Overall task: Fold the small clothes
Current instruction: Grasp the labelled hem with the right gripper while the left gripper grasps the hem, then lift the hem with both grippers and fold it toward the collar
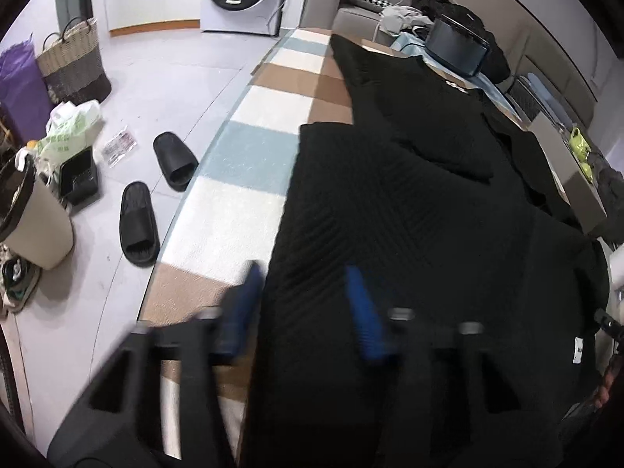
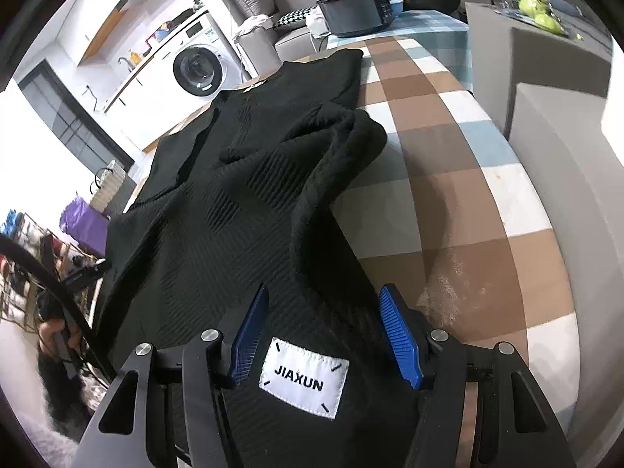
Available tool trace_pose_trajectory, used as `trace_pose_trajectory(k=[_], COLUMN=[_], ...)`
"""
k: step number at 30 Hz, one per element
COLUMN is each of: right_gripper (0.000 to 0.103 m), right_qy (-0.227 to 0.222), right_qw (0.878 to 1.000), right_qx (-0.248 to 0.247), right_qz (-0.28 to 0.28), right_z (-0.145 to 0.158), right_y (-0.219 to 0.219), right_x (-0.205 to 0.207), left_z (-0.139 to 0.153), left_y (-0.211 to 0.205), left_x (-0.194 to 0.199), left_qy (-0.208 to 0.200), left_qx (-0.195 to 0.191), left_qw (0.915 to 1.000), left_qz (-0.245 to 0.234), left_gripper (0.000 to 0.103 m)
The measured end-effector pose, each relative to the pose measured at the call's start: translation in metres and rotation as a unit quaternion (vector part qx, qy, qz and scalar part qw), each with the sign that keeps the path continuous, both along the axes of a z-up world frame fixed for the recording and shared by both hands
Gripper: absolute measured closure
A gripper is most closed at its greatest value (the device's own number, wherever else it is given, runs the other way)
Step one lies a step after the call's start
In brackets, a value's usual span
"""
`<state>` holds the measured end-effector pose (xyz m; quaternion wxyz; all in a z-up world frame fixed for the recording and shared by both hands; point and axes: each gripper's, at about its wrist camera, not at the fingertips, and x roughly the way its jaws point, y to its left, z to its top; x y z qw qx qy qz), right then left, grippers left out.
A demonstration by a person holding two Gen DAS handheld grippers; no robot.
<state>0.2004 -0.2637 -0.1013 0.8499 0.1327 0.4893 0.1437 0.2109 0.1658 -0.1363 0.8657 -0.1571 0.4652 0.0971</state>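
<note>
A black ribbed knit garment (image 1: 390, 214) lies spread over the chequered tablecloth (image 1: 249, 195), one sleeve folded across its body. My left gripper (image 1: 303, 269), blurred, straddles the garment's left edge: one blue finger (image 1: 245, 296) is over the cloth, the other over the knit, and the jaws stand apart. In the right wrist view the same garment (image 2: 234, 195) runs away from me with a bunched sleeve on its right. My right gripper (image 2: 325, 288) hangs over the near hem, its jaws apart. The white JIAXUN label (image 2: 304, 382) shows between the finger bases.
Two black slippers (image 1: 138, 226), a bin (image 1: 35, 226) and a woven basket (image 1: 74, 62) stand on the floor left of the table. A black appliance (image 2: 358, 11) sits at the table's far end. A washing machine (image 2: 199, 66) is behind. A grey box (image 2: 553, 124) flanks the right edge.
</note>
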Motion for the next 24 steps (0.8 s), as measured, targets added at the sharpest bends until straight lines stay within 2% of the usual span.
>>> trace_pose_trajectory(k=[1,3,4,6,8,9,12,15,19,24], right_gripper=[0.045,0.058,0.064,0.086,0.098,0.098,0.098,0.098,0.099,0.099], right_qy=[0.002,0.008,0.006,0.006,-0.009,-0.019,-0.067,-0.104,-0.142,-0.174], right_qw=[1.000,1.000,1.000,1.000,1.000,1.000,0.994,0.986,0.979,0.973], right_qx=[-0.003,-0.018,-0.022,-0.028,-0.022,-0.012,0.069,0.124,0.142,0.152], right_qz=[0.002,0.004,0.006,0.004,-0.004,-0.011,-0.044,-0.044,-0.013,0.007], right_z=[-0.002,-0.004,-0.004,-0.005,0.000,0.004,0.020,0.030,0.040,0.048], right_y=[0.002,0.008,0.008,0.006,-0.001,-0.006,-0.033,-0.045,-0.047,-0.053], right_x=[0.002,0.007,0.009,0.012,0.014,0.014,0.008,0.000,-0.015,-0.042], left_z=[0.001,0.005,0.008,0.018,0.029,0.034,0.051,0.067,0.084,0.101], left_y=[0.000,0.002,0.003,0.004,0.004,0.004,0.003,0.001,-0.002,-0.001], left_x=[0.000,-0.001,-0.004,-0.010,-0.019,-0.023,-0.036,-0.050,-0.073,-0.121], left_qy=[-0.003,-0.022,-0.034,-0.058,-0.078,-0.089,-0.119,-0.140,-0.166,-0.194], left_qx=[0.002,-0.003,-0.006,-0.003,0.000,0.001,0.000,-0.006,-0.011,-0.011], left_qw=[1.0000,0.9998,0.9994,0.9983,0.9969,0.9961,0.9928,0.9901,0.9861,0.9809], left_qz=[0.001,0.001,0.001,0.002,0.001,0.001,0.003,0.002,-0.002,0.010], left_gripper=[0.088,0.098,0.098,0.100,0.100,0.100,0.100,0.100,0.100,0.103])
